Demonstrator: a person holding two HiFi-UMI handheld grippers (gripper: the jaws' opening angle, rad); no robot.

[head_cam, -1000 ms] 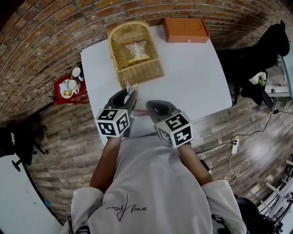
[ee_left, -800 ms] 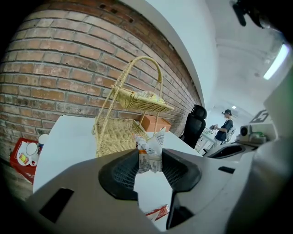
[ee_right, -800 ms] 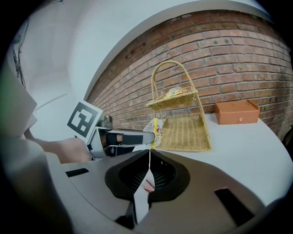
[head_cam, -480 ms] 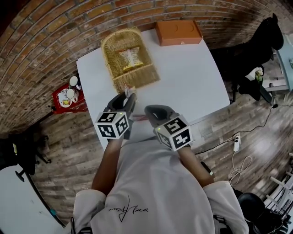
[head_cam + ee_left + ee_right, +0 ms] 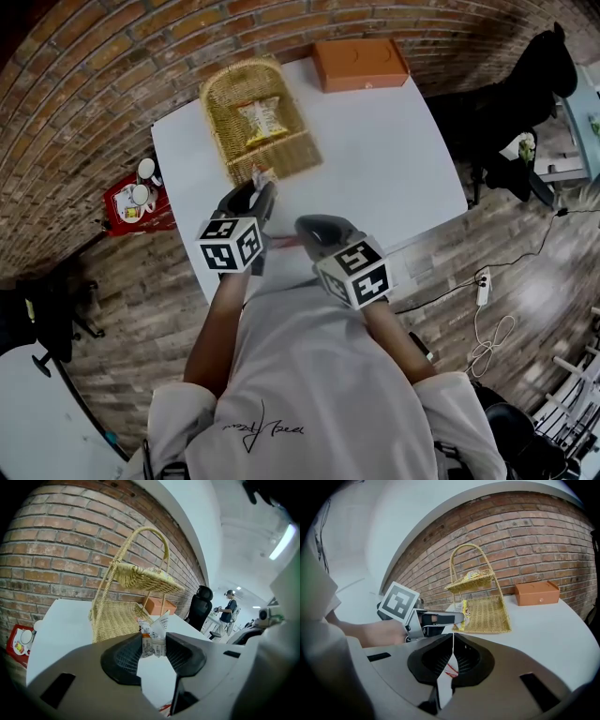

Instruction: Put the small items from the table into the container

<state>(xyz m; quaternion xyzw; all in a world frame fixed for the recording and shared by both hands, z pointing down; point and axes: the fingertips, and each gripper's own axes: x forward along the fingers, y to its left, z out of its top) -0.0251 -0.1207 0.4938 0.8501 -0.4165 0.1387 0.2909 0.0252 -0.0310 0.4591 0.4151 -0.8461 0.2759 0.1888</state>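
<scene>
My left gripper [image 5: 262, 190] is shut on a small white printed sachet [image 5: 260, 176], held above the white table [image 5: 375, 159] just short of the wicker basket's [image 5: 272, 155] near edge. In the left gripper view the sachet [image 5: 157, 631] sticks up between the pads of the left gripper [image 5: 153, 645], with the two-tier basket [image 5: 117, 618] right behind it. A yellow snack packet [image 5: 262, 116] lies on the basket's upper tier. My right gripper [image 5: 309, 225] is shut on nothing, its jaws [image 5: 453, 637] meeting in a thin line. A small red item [image 5: 450, 670] lies on the table under them.
An orange box [image 5: 361, 64] stands at the table's far edge, right of the basket. On the floor to the left sits a red tray with cups [image 5: 136, 192]. A black chair [image 5: 534, 94] stands to the right. The table's near edge runs just below both grippers.
My left gripper has edged forward toward the basket with the sachet in it. The right gripper has stayed put.
</scene>
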